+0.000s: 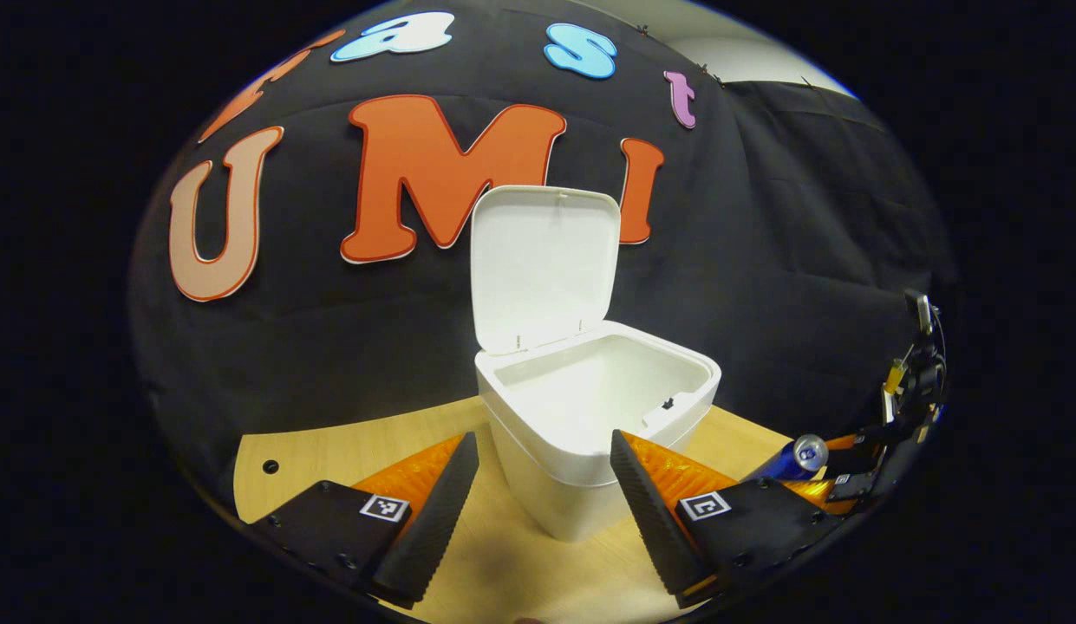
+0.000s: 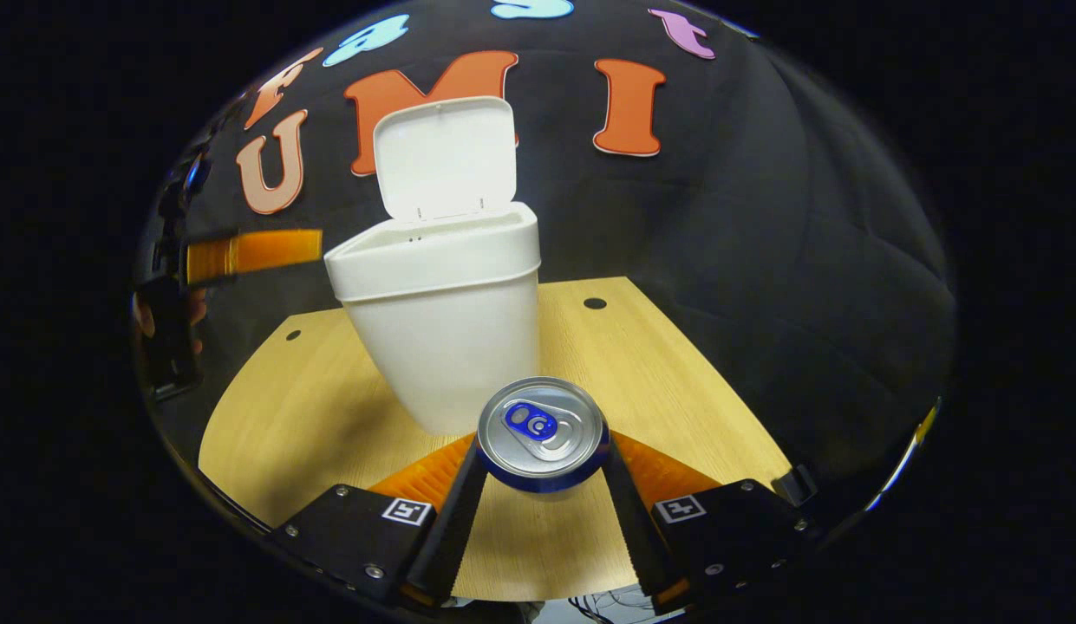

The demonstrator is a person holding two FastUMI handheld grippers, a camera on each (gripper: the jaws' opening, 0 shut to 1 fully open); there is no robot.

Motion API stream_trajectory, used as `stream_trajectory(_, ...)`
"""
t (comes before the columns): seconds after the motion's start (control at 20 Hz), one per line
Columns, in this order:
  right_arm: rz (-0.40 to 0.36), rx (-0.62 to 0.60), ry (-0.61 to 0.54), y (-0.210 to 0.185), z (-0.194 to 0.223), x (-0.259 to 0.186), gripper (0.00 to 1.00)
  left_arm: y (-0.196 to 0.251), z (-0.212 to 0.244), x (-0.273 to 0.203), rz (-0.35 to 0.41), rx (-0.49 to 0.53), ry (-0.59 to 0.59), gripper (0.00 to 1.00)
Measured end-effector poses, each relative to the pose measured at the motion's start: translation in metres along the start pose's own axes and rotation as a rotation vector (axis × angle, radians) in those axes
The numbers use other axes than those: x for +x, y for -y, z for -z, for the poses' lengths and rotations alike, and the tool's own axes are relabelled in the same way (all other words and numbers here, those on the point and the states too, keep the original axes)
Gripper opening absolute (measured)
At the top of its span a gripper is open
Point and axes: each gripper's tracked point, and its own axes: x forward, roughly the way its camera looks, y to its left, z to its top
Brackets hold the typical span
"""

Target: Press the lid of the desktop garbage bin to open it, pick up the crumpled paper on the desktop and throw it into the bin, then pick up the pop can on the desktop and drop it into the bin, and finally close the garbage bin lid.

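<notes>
The right gripper (image 2: 542,485) holds the can (image 2: 543,433) between its two fingers, both pressing on its sides; the can points top-first toward the camera, lifted above the table (image 2: 277,407). In the left gripper view the same can (image 1: 798,458) shows low at the right edge, in the other gripper. The left gripper (image 1: 544,494) has its jaws wide, nothing between them, and the bin (image 1: 590,416) stands just beyond them.

The bin (image 2: 442,321) is white, and its lid (image 1: 542,264) stands upright at the far side, open. Inside I see only white walls; the bottom is hidden, so I cannot tell what lies in it.

The table is pale wood with small dark holes (image 2: 595,303) near its far edge. Behind it hangs black cloth (image 1: 806,217). To the right of the bin the tabletop lies bare up to its edge.
</notes>
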Motion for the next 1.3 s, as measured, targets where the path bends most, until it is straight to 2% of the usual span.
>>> stream_trajectory(0.1, -0.003, -0.014, 0.025, 0.002, -0.017, -0.003, 0.78, -0.007, 0.010, -0.006, -0.022, 0.004, -0.022, 0.98)
stream_trajectory(0.15, -0.005, -0.021, 0.035, 0.003, -0.026, -0.003, 0.78, -0.010, 0.014, -0.009, -0.033, 0.004, -0.028, 0.92)
stream_trajectory(0.2, -0.006, -0.025, 0.045, 0.004, -0.035, -0.004, 0.78, -0.014, 0.017, -0.013, -0.042, 0.005, -0.032, 0.98)
stream_trajectory(0.25, -0.008, -0.028, 0.053, 0.004, -0.042, -0.007, 0.78, -0.018, 0.020, -0.015, -0.053, 0.003, -0.035, 0.98)
stream_trajectory(0.3, -0.011, -0.031, 0.065, 0.004, -0.050, -0.009, 0.74, -0.021, 0.022, -0.016, -0.064, 0.006, -0.038, 0.98)
stream_trajectory(0.35, -0.014, -0.033, 0.076, 0.004, -0.059, -0.010, 0.79, -0.025, 0.025, -0.018, -0.074, 0.010, -0.042, 0.98)
stream_trajectory(0.65, -0.029, -0.078, 0.125, -0.003, -0.097, -0.014, 0.78, -0.046, 0.039, -0.029, -0.109, -0.011, -0.068, 0.98)
stream_trajectory(1.1, -0.012, -0.116, 0.216, -0.003, -0.160, -0.019, 0.78, -0.074, 0.047, -0.036, -0.152, -0.026, -0.078, 0.98)
stream_trajectory(1.3, -0.035, -0.121, 0.239, -0.013, -0.177, -0.017, 0.78, -0.081, 0.051, -0.040, -0.167, -0.040, -0.086, 0.98)
